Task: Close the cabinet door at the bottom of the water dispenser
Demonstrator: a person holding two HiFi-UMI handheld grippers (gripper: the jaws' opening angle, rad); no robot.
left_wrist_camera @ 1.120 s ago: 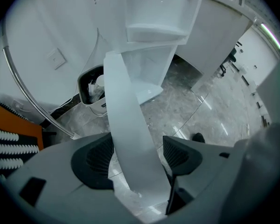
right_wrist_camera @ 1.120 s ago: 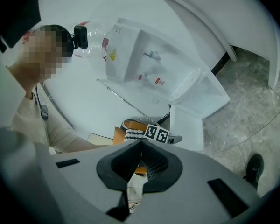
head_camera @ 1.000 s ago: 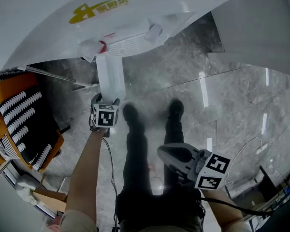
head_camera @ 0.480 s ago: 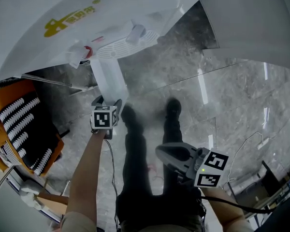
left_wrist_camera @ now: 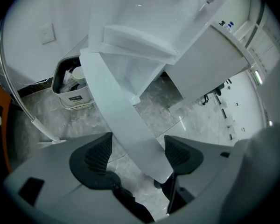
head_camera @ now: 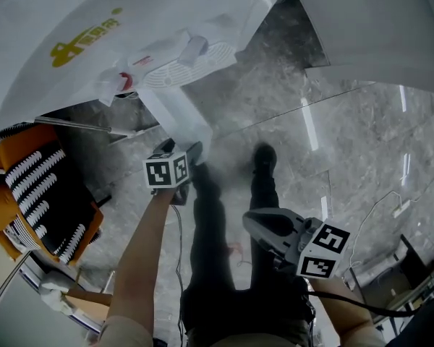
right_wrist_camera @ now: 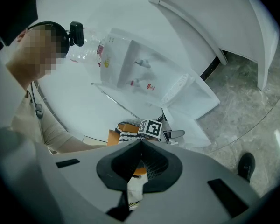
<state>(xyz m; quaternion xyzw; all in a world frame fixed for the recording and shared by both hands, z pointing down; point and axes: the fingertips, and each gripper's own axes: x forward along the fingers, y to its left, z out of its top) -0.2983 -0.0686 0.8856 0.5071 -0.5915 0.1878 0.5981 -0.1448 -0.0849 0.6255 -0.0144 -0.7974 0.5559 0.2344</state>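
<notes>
Beneath the dispenser (head_camera: 94, 56) grey marble floor (head_camera: 347, 150) spreads out, and the white unit rises from it with its taps and drip tray facing the person. At the dispenser's foot the door (head_camera: 175, 116) of the bottom cabinet stands swung out, away from the cabinet front, not closed. To the dispenser's left sits an orange chair (head_camera: 29, 194) with a black-and-white striped cushion, and just beside the dispenser on that side is a small bin (left_wrist_camera: 74, 90) with rubbish in it. Out in front of the dispenser the left gripper (head_camera: 184, 150) is at the door's free lower corner: its jaws are spread wide with the door's edge (left_wrist_camera: 116, 111) running between them, close against the right pad and with a clear gap to the left pad, so nothing is clamped. Further back from the dispenser, by the person's legs, the right gripper (head_camera: 252, 223) has its jaws pressed together on nothing (right_wrist_camera: 141, 146)
</notes>
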